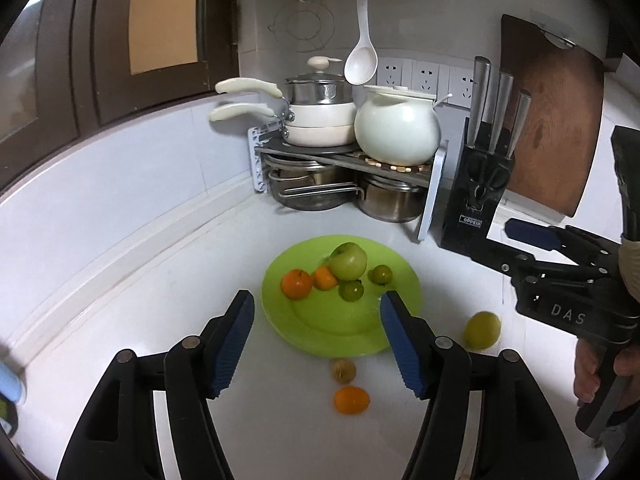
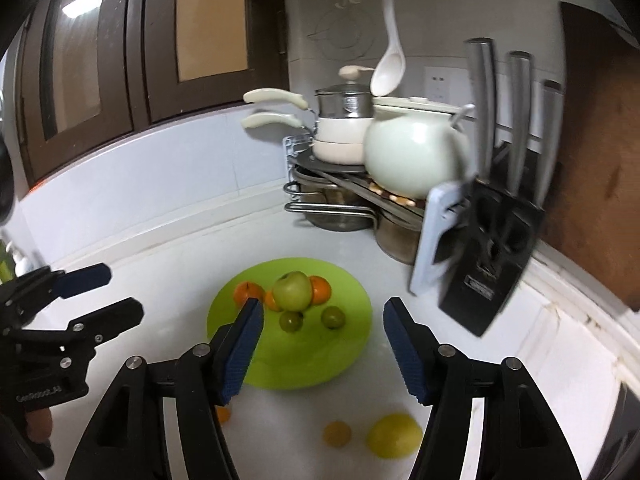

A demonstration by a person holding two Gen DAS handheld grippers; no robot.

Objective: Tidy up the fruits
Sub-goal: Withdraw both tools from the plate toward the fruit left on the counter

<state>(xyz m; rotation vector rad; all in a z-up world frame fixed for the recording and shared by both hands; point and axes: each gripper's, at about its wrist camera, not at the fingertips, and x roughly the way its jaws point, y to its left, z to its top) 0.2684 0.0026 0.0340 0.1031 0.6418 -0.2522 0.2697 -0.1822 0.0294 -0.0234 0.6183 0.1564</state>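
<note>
Left gripper [image 1: 316,332]: mine, hovering over the near rim of the plate, jaws about half open, nothing between the pads.
Plate [image 1: 320,332]: lime green, flat on the white desk [image 1: 160,300], already carrying the sorted fruit.
Fruit on plate: a big green apple [image 1: 349,261] sits in the middle, an orange [image 1: 296,284] and a smaller orange piece [image 1: 325,277] to its left, two small green fruits [image 1: 351,290] just in front and to its right.
Fruit still loose: a small brownish fruit [image 1: 344,371] and an orange one [image 1: 351,400] lie on the desk just off the plate's near edge; a yellow-green fruit [image 1: 482,330] sits apart to the right.
Right gripper [image 2: 322,344]: also mine, jaws about half open and empty, pointing at the plate's right side.
Risk, rolling: the loose fruits are round on a slick top; a glancing pad would likely send one away.
Risk, pile: the apple looks perched among the others; dropping fruit against it could knock some off the plate.
Risk, crowding: my two grippers are close together and could clash.
Surface: glossy white, raised lip along the wall.
Room: kitchen corner, dark cabinets at left, pot rack [image 1: 344,160], white pot [image 1: 396,128], knife block [image 1: 476,184], wooden board [image 1: 556,112] at right.
</note>
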